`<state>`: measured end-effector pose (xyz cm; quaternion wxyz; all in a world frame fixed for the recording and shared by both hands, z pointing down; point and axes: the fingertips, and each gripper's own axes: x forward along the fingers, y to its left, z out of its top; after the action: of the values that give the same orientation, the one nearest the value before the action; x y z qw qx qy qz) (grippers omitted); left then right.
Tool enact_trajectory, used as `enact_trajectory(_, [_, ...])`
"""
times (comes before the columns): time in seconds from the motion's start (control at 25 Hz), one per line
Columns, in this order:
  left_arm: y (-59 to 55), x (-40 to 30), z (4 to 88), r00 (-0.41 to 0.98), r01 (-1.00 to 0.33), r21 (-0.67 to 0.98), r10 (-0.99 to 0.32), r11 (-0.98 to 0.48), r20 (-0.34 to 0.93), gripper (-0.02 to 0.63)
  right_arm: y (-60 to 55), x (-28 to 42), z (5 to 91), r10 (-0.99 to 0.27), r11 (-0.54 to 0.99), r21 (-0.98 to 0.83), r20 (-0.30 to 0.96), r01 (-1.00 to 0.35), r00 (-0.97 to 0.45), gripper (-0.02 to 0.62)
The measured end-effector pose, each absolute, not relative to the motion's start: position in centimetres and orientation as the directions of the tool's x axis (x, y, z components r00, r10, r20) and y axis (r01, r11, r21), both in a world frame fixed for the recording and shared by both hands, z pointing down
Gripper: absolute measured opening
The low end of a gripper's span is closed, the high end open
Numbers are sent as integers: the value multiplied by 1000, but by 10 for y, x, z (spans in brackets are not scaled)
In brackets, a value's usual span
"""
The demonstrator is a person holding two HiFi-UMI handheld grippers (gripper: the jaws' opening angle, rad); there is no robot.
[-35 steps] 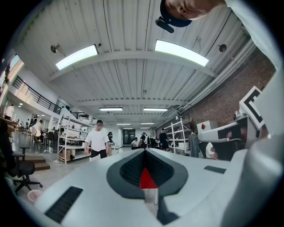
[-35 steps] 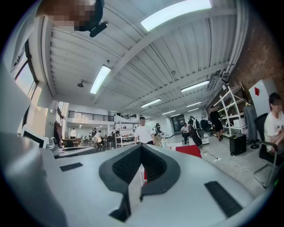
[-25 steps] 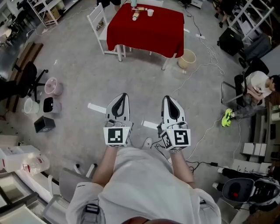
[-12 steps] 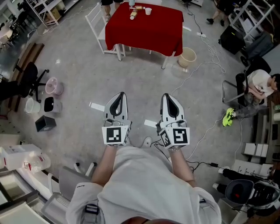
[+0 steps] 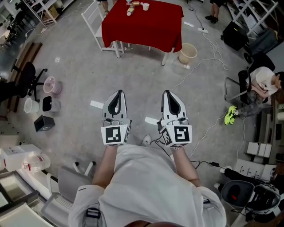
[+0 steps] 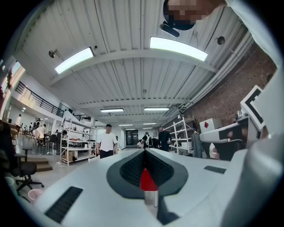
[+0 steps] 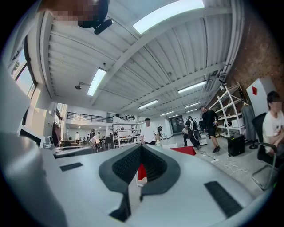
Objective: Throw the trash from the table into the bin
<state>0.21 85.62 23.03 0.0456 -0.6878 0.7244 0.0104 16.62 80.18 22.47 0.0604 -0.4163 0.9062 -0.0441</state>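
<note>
The table with the red cloth (image 5: pixel 142 24) stands far ahead at the top of the head view. On its far edge lie a white cup (image 5: pixel 145 6) and a bottle-like piece of trash (image 5: pixel 132 7). A beige bin (image 5: pixel 188 53) sits on the floor by the table's right corner. My left gripper (image 5: pixel 116 92) and right gripper (image 5: pixel 169 92) are held level side by side over the bare floor, well short of the table. Both are shut with nothing in them. In the gripper views the closed jaws of the left gripper (image 6: pixel 144 153) and right gripper (image 7: pixel 141 148) fill the lower picture.
A white chair (image 5: pixel 95 17) stands at the table's left. Cables (image 5: pixel 202 66) trail over the floor on the right, near a seated person (image 5: pixel 262 84). At the left are a pink bucket (image 5: pixel 52 85), a white bucket (image 5: pixel 30 106), a black box (image 5: pixel 44 123) and an office chair (image 5: pixel 24 77).
Both grippers have moved forward over the floor, side by side and still shut. The table and bin have slid up and to the left in the head view.
</note>
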Motion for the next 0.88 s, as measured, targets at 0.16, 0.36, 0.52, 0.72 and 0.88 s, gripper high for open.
enact_trajectory(0.16, [845, -12, 236, -56, -998, -24, -995, 58, -78, 3, 793, 150, 229, -753, 658, -114, -58, -745, -656, -2])
enact_trajectory(0.36, [817, -40, 248, -56, -998, 3, -996, 56, -75, 3, 768, 123, 236, -753, 657, -89, -42, -748, -657, -2])
enact_trajectory(0.52, [781, -73, 253, -53, -998, 32, -996, 51, -68, 3, 737, 92, 242, -762, 646, -89, -18, -758, -648, -2])
enact_trajectory(0.72, [732, -116, 252, -29, -999, 36, -996, 26, -80, 3, 698, 46, 239, -772, 635, -52, -16, -771, -635, -2])
enact_trajectory(0.88, [705, -151, 247, -14, -999, 41, -996, 11, -87, 3, 673, 10, 230, -784, 621, -5, -18, -784, -621, -3])
